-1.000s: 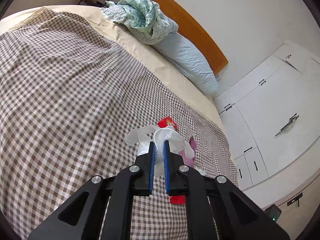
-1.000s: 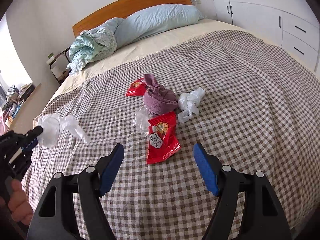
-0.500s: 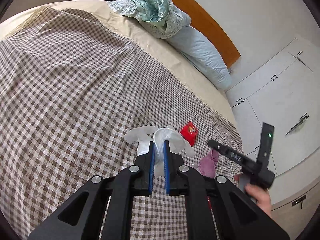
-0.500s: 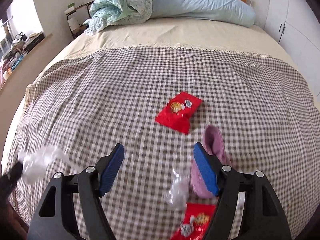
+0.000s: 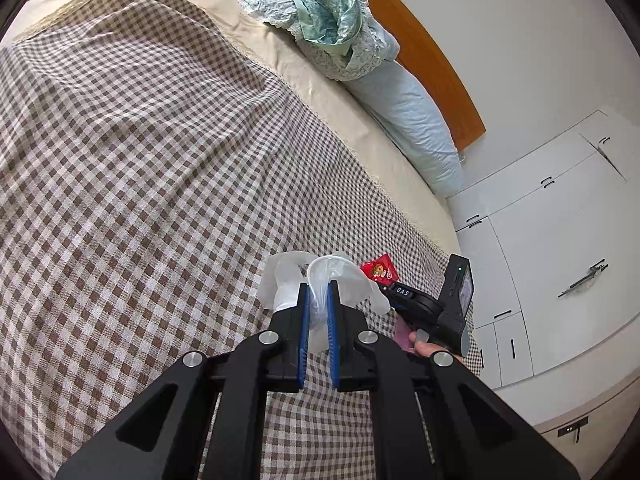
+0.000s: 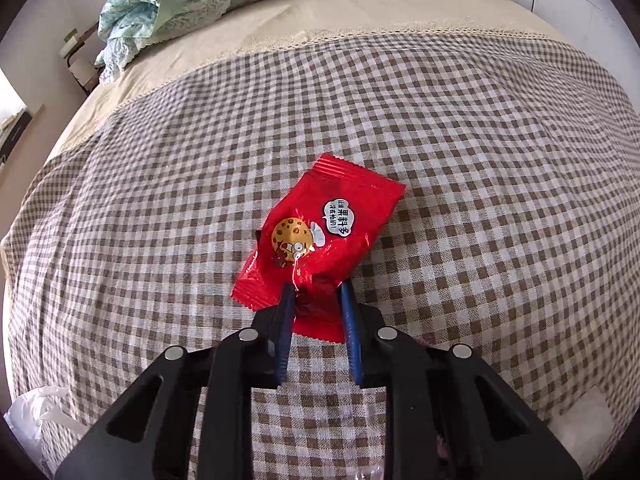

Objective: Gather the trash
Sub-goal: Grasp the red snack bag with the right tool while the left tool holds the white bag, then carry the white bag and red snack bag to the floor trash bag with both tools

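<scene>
A red snack wrapper [image 6: 320, 236] with a cookie picture lies on the checked bedspread [image 6: 160, 200]. My right gripper [image 6: 316, 292] points down at it. Its jaws are closing, and the wrapper's near end is creased between the blue pads [image 6: 285, 320]. My left gripper [image 5: 317, 292] is shut on a bunch of crumpled white plastic [image 5: 340, 274], held above the bed. The left wrist view also shows the red wrapper [image 5: 379, 273] just beyond the plastic, with a hand [image 5: 424, 347] on the right gripper's black body. The plastic [image 6: 32, 404] shows at the lower left of the right wrist view.
A light blue pillow [image 5: 412, 120] and a bundled green blanket [image 5: 328, 12] lie at the head of the bed by the wooden headboard [image 5: 440, 68]. White wardrobe doors [image 5: 560, 260] stand to the right. A bit of purple cloth [image 5: 402, 334] shows beside the hand.
My right gripper swept forward and down over the bed to the far red wrapper, and its jaws narrowed from wide open onto it. My left gripper drifted, still holding the plastic.
</scene>
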